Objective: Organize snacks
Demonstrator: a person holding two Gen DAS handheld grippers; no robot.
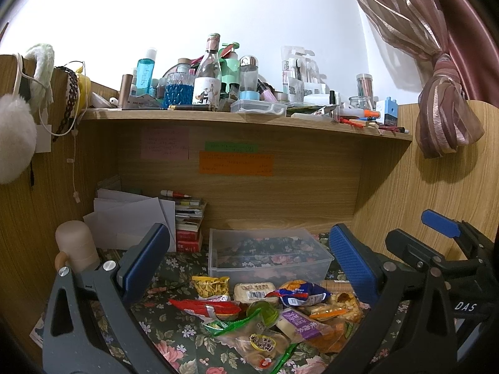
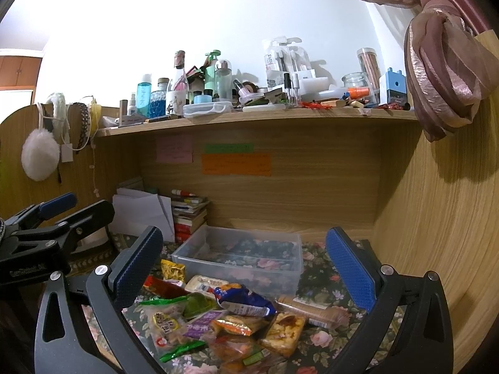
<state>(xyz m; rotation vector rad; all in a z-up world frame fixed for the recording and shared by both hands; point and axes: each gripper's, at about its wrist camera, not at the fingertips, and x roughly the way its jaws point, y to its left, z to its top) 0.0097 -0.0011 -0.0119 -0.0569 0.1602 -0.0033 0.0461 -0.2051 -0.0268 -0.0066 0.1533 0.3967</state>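
A heap of wrapped snacks [image 1: 265,314] is lying on the floral cloth [image 1: 174,336] that is covering the desk, just in front of a clear plastic bin [image 1: 268,254]. In the heap, a blue packet [image 1: 301,294] is resting on top near the middle, a yellow bag of sticks [image 1: 210,286] is sitting at the back left just beside the bin's front wall, a red packet [image 1: 202,307] is stretching along the left edge, and a purple-labelled bar [image 1: 301,324] is lying among orange wrappers. A green-edged clear bag [image 1: 262,342] is lying closest to the cameras. On the right of the heap, a long roll of biscuits [image 2: 312,308] is lying next to a square pastry [image 2: 285,330]. The bin is standing open at the top, and only the cloth's pattern is showing through its walls.

The left gripper [image 1: 249,258] is hovering above the heap with its jaws spread wide apart and nothing between them. The right gripper [image 2: 246,268] is hovering likewise just beside it, jaws released and holding nothing; each is appearing at the edge of the other's view.

Behind the bin, to the left, white envelopes [image 1: 131,215] are leaning against a stack of books [image 1: 190,221]. Coloured notes [image 1: 235,163] are sticking to the desk's back panel. Above, a shelf [image 1: 243,121] is carrying crowded bottles and jars. A pink curtain [image 1: 443,106] is hanging knotted at the right, and a white fluffy earmuff [image 1: 14,141] is hanging at the left.
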